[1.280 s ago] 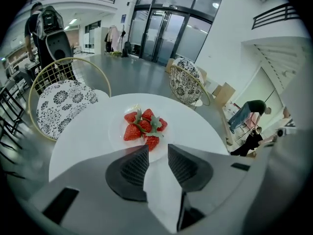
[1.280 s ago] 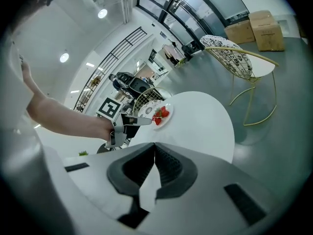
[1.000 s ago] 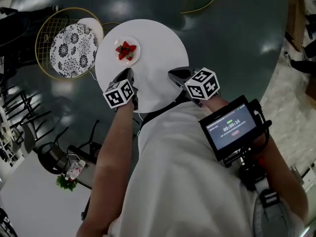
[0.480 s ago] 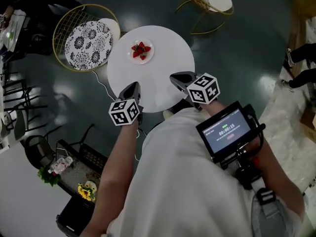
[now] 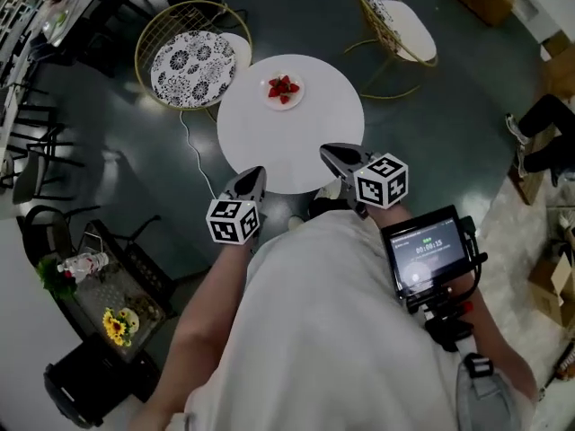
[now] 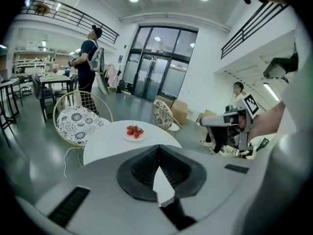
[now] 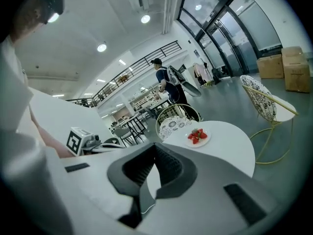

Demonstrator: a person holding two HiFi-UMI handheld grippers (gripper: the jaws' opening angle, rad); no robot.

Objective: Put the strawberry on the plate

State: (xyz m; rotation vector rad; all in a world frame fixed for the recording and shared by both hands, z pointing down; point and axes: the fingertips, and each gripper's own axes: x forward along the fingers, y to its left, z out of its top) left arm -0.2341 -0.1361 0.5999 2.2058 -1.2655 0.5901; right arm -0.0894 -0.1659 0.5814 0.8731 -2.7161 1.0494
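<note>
Strawberries: we see a small heap of red strawberries (image 5: pixel 283 87) lying on the small round white plate (image 5: pixel 297 97). We see no loose berry elsewhere on the table top.
Plate: it sits on the round white table (image 5: pixel 269 142), close to the table's far edge and about midway along it.
Task state: we judge the placing done, since the fruit rests on the plate and neither tool carries anything.
Left gripper: the left gripper (image 5: pixel 254 174) hangs over the table's near edge on the left. Its jaws are pressed together with nothing between them, as its own view (image 6: pixel 157 148) shows.
Right gripper: the right gripper (image 5: pixel 331 151) hangs over the near edge on the right. Its jaws also look pressed together and empty in its own view (image 7: pixel 155 146).
Key relation: the fruit lies ahead of both tools, across most of the table top. It is slightly left of the left jaws' line and to the right of the right jaws' line. We judge the right gripper a little nearer.
Long axis: the heap is too small for us to read one.
Surroundings: a gold wire chair with a patterned cushion (image 5: pixel 190 57) stands just beyond the table's far left edge.
</note>
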